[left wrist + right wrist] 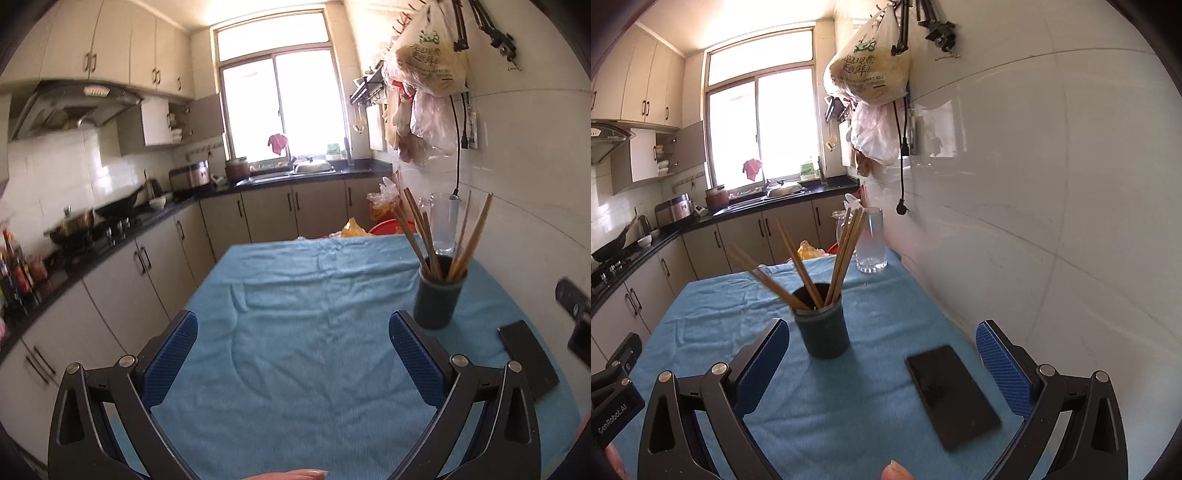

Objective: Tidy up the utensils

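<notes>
A dark round holder stands upright on the blue cloth and holds several wooden chopsticks. It also shows in the right wrist view, with the chopsticks fanned out. My left gripper is open and empty above the cloth, left of the holder. My right gripper is open and empty, with the holder just ahead near its left finger. The left gripper's body shows at the left edge of the right wrist view.
A black phone lies flat on the blue cloth between the right gripper's fingers; it also shows in the left wrist view. A clear glass stands at the table's far edge by the white tiled wall. Kitchen counters run along the left.
</notes>
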`<action>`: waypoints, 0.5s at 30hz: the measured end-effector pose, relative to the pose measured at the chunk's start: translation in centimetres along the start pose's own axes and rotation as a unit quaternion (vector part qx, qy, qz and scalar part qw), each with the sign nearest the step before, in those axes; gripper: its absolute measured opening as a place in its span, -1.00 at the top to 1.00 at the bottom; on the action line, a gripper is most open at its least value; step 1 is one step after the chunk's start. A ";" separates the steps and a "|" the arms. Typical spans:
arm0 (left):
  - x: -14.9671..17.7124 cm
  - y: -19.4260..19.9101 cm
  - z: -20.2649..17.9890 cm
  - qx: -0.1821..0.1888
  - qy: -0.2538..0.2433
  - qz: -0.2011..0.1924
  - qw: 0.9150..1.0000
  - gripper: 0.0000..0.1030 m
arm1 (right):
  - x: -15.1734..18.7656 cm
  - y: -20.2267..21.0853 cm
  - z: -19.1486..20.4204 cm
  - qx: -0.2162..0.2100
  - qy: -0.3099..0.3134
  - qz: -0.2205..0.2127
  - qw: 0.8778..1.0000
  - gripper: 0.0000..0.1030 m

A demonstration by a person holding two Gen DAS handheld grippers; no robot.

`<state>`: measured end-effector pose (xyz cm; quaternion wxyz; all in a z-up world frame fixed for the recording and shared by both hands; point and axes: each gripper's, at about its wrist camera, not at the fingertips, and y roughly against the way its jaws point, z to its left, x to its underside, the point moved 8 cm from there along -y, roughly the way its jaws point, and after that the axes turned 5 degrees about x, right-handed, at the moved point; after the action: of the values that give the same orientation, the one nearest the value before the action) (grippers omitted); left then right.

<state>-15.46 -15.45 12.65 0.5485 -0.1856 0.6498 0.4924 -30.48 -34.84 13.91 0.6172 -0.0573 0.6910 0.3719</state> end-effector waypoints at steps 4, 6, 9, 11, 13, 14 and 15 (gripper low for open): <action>2.0 1.1 0.4 -0.005 0.011 0.012 1.000 -0.99 | 3.0 2.1 0.1 -0.009 -0.006 0.007 1.000 -0.99; 3.1 1.6 0.3 0.000 0.013 0.024 1.000 -0.99 | 3.7 2.5 0.0 -0.007 0.000 0.013 1.000 -0.99; 4.1 2.2 -0.1 0.006 0.011 0.033 0.999 -0.99 | 4.6 3.1 -0.4 0.000 0.007 0.016 1.000 -0.99; 4.4 2.6 -0.3 0.010 0.009 0.032 0.999 -0.99 | 5.0 3.4 -0.7 0.002 0.003 0.016 1.000 -0.99; 4.7 2.9 -0.5 0.011 0.007 0.029 0.999 -0.99 | 5.3 3.5 -0.6 0.003 0.002 0.018 1.000 -0.99; 4.7 3.0 -0.6 0.011 0.004 0.028 1.000 -0.99 | 5.4 3.5 -0.6 0.003 0.003 0.017 1.000 -0.99; 4.8 2.9 -0.8 0.012 0.001 0.029 1.000 -0.99 | 5.5 3.4 -0.5 0.003 0.004 0.018 1.000 -0.99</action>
<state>-19.72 -13.36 9.61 0.5360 -0.1604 0.6613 0.4996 -33.98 -30.59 10.52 0.6077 -0.0450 0.6955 0.3806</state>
